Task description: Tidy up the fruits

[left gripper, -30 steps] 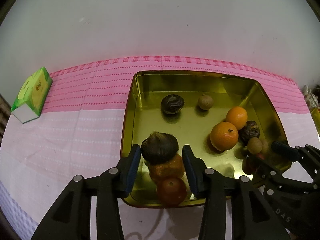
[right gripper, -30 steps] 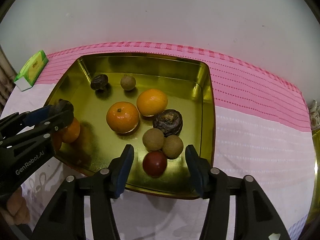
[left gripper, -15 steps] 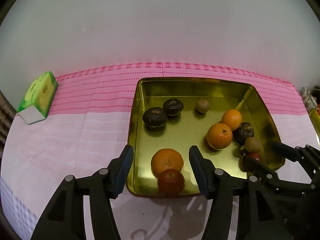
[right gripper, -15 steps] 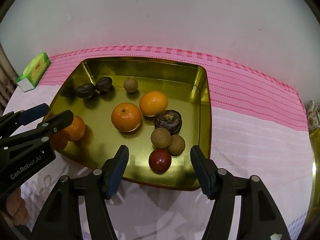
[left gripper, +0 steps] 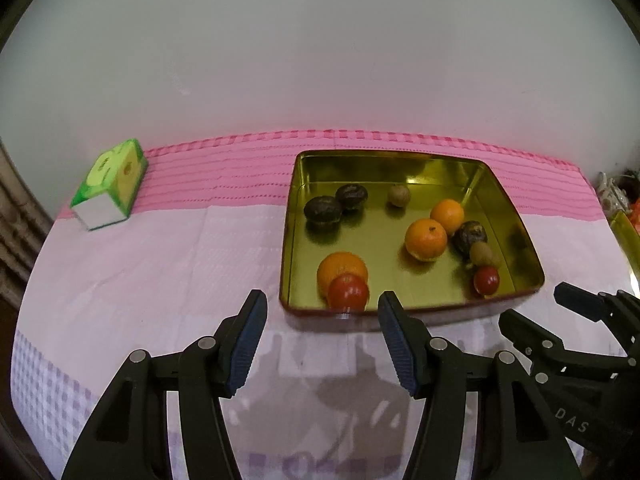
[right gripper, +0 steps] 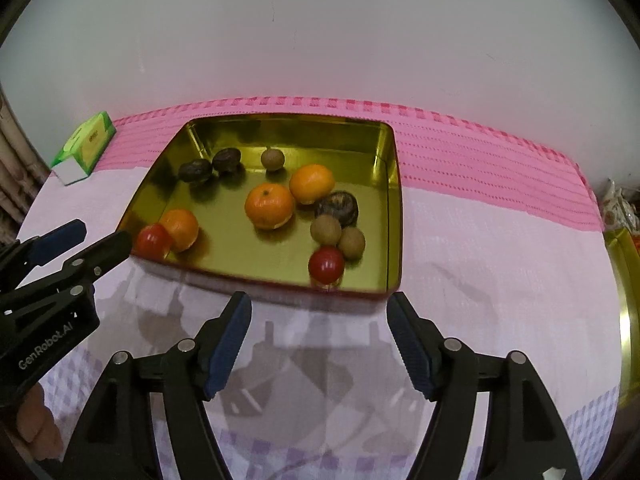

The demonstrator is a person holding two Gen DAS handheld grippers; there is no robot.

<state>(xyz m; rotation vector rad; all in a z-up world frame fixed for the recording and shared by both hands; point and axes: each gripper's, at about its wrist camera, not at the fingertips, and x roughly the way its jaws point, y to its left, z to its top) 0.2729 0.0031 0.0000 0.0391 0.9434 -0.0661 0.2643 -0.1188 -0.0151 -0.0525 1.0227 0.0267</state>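
A gold tin tray (left gripper: pixel 516 220) (right gripper: pixel 394 184) on the pink cloth holds several fruits. Two dark wrinkled fruits (left gripper: pixel 323 210) (right gripper: pixel 195 171) sit together at its far left. Oranges (left gripper: pixel 425 239) (right gripper: pixel 269 206) lie in the middle and one orange (left gripper: pixel 342 270) (right gripper: pixel 180 229) sits near the front left with a red fruit (left gripper: pixel 348 292) (right gripper: pixel 154 239) against it. Another red fruit (left gripper: pixel 486 280) (right gripper: pixel 326 265) lies front right beside small brown fruits (right gripper: pixel 326 230). My left gripper (left gripper: pixel 322 334) hangs open and empty before the tray. My right gripper (right gripper: pixel 320 334) is also empty, its jaws opening.
A green tissue box (left gripper: pixel 110 184) (right gripper: pixel 86 146) lies at the far left by the white wall. A second gold tin's edge (right gripper: pixel 624 300) shows at the right. A fingertip (right gripper: pixel 38 432) appears at the lower left of the right wrist view.
My left gripper let go of the dark fruit, which now rests at the tray's far left. Both grippers drew back and up from the tray, and the right one's jaws widened.
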